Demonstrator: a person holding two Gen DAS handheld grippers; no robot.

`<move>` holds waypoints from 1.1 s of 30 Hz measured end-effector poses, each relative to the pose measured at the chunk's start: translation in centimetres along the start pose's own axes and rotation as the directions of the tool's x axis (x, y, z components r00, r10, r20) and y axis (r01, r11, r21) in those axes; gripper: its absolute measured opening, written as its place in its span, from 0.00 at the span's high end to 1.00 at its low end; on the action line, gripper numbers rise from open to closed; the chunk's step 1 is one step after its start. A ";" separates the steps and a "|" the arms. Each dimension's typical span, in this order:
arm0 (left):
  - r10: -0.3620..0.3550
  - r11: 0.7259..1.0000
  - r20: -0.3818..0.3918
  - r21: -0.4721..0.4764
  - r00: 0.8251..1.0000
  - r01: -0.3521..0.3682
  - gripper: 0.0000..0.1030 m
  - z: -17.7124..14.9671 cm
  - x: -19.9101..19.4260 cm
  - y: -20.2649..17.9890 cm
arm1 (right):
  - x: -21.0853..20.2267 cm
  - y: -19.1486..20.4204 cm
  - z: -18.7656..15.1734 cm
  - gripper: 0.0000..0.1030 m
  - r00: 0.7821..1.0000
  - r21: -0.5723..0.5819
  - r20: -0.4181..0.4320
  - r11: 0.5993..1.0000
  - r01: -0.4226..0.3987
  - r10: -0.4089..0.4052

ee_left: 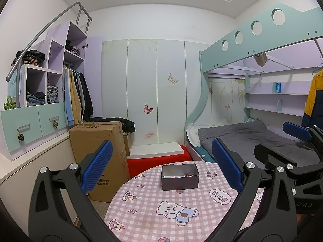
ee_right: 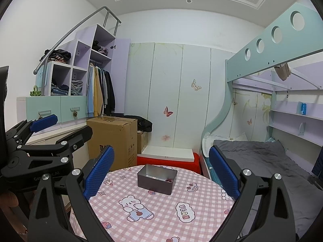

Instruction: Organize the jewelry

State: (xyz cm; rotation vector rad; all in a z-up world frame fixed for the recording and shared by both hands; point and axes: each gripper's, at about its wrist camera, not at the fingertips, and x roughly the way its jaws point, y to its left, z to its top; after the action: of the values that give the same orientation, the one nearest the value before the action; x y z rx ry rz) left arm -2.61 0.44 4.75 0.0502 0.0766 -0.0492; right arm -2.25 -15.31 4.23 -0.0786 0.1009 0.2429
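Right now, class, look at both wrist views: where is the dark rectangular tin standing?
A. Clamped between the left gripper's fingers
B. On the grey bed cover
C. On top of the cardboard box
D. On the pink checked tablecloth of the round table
D: the open tin stands on the pink checked tablecloth, with small reddish pieces inside, while the left gripper and right gripper are both open and clear of it.

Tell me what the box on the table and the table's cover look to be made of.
Box: probably metal, a tin; dark matte outside, dull silvery inside that catches light. Table cover: looks like smooth printed plastic or oilcloth, pink check with cartoon bears; it could be cloth.
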 end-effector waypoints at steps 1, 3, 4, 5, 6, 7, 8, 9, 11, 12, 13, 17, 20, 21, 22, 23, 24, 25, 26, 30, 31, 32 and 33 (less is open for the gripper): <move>-0.001 1.000 -0.001 -0.001 1.000 0.001 0.06 0.0 0.0 0.0 | 0.0 0.0 0.0 0.12 1.000 -0.001 0.000 1.000 0.001 -0.001; -0.003 1.000 -0.001 -0.002 1.000 0.003 0.06 0.0 0.0 0.0 | 0.0 0.0 0.0 0.12 1.000 0.000 0.000 1.000 -0.001 0.001; -0.002 1.000 -0.001 -0.001 1.000 0.002 0.06 0.1 0.0 0.0 | 0.0 0.0 0.0 0.12 1.000 0.000 0.000 1.000 0.000 0.000; -0.002 1.000 -0.001 0.000 1.000 0.002 0.06 0.0 0.0 0.0 | 0.0 0.0 0.0 0.12 1.000 -0.001 0.000 1.000 0.000 0.000; -0.001 1.000 -0.001 0.000 1.000 0.001 0.06 0.0 0.0 0.0 | 0.0 0.0 0.0 0.12 1.000 0.000 -0.002 1.000 0.000 0.000; 0.000 1.000 -0.001 0.000 1.000 0.000 0.06 0.1 0.0 0.0 | 0.0 0.0 0.0 0.12 1.000 0.000 -0.001 1.000 -0.001 0.001; -0.001 1.000 -0.001 -0.001 1.000 0.001 0.06 0.1 0.0 0.0 | 0.0 0.0 0.0 0.11 1.000 0.001 -0.001 1.000 0.000 0.000; -0.002 1.000 -0.002 0.000 1.000 0.002 0.06 0.1 0.0 0.0 | 0.0 0.0 -0.1 0.11 1.000 0.001 -0.001 1.000 0.000 0.000; -0.002 1.000 -0.003 0.000 1.000 0.002 0.06 0.0 0.2 0.0 | 0.0 0.0 0.0 0.11 1.000 0.001 -0.002 1.000 0.000 0.000; -0.001 1.000 -0.004 0.000 1.000 0.001 0.06 -0.1 0.2 0.0 | 0.0 0.0 -0.1 0.11 1.000 0.002 -0.003 1.000 0.000 0.000; -0.001 1.000 -0.005 0.001 1.000 0.001 0.06 -0.2 0.2 -0.1 | 0.0 0.0 -0.1 0.11 1.000 0.001 -0.003 1.000 0.000 0.000; -0.001 1.000 -0.008 0.002 1.000 0.001 0.06 -0.6 0.2 -0.2 | 0.1 0.0 -0.5 0.11 1.000 0.003 -0.007 1.000 0.000 0.000; -0.002 1.000 -0.007 0.003 1.000 0.002 0.06 -0.7 0.2 -0.2 | 0.1 0.0 -0.5 0.11 1.000 0.004 -0.008 1.000 0.001 -0.001; -0.002 1.000 -0.008 0.003 1.000 0.002 0.06 -0.7 0.2 -0.2 | 0.1 0.0 -0.5 0.11 1.000 0.005 -0.008 1.000 0.001 0.000; -0.002 1.000 -0.009 0.003 1.000 0.002 0.06 -0.6 0.3 -0.2 | 0.1 0.0 -0.5 0.11 1.000 0.004 -0.009 1.000 0.001 -0.001; -0.002 1.000 -0.008 0.004 1.000 0.002 0.06 -0.6 0.3 -0.2 | 0.1 0.0 -0.5 0.11 1.000 0.003 -0.008 1.000 0.002 -0.002; -0.002 1.000 -0.008 0.004 1.000 0.002 0.06 -0.6 0.3 -0.2 | 0.1 0.0 -0.5 0.11 1.000 0.003 -0.008 1.000 0.002 -0.002; -0.002 1.000 -0.008 0.004 1.000 0.002 0.06 -0.6 0.3 -0.2 | 0.1 0.0 -0.5 0.11 1.000 0.004 -0.008 1.000 0.001 -0.001; -0.002 1.000 -0.008 0.003 1.000 0.002 0.06 -0.5 0.3 -0.2 | 0.1 0.0 -0.5 0.11 1.000 0.005 -0.009 1.000 0.000 0.000; -0.002 1.000 -0.010 0.004 1.000 0.002 0.06 -0.7 0.4 -0.2 | 0.2 0.0 -0.5 0.11 1.000 0.005 -0.010 1.000 0.000 0.000; -0.002 1.000 -0.010 0.003 1.000 0.002 0.06 -0.7 0.4 -0.2 | 0.2 0.0 -0.5 0.11 1.000 0.006 -0.010 1.000 -0.001 0.001; -0.002 1.000 -0.012 0.004 1.000 0.002 0.06 -0.8 0.4 -0.2 | 0.2 0.0 -0.5 0.11 1.000 0.006 -0.011 1.000 -0.001 0.001; -0.003 1.000 -0.013 0.004 1.000 0.003 0.06 -0.8 0.4 -0.2 | 0.2 0.0 -0.6 0.11 1.000 0.006 -0.012 1.000 0.000 0.000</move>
State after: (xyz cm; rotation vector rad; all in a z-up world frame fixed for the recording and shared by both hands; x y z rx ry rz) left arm -2.27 0.29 3.91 0.0549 0.0897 -0.0517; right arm -2.10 -15.35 3.59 -0.0744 0.1130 0.2425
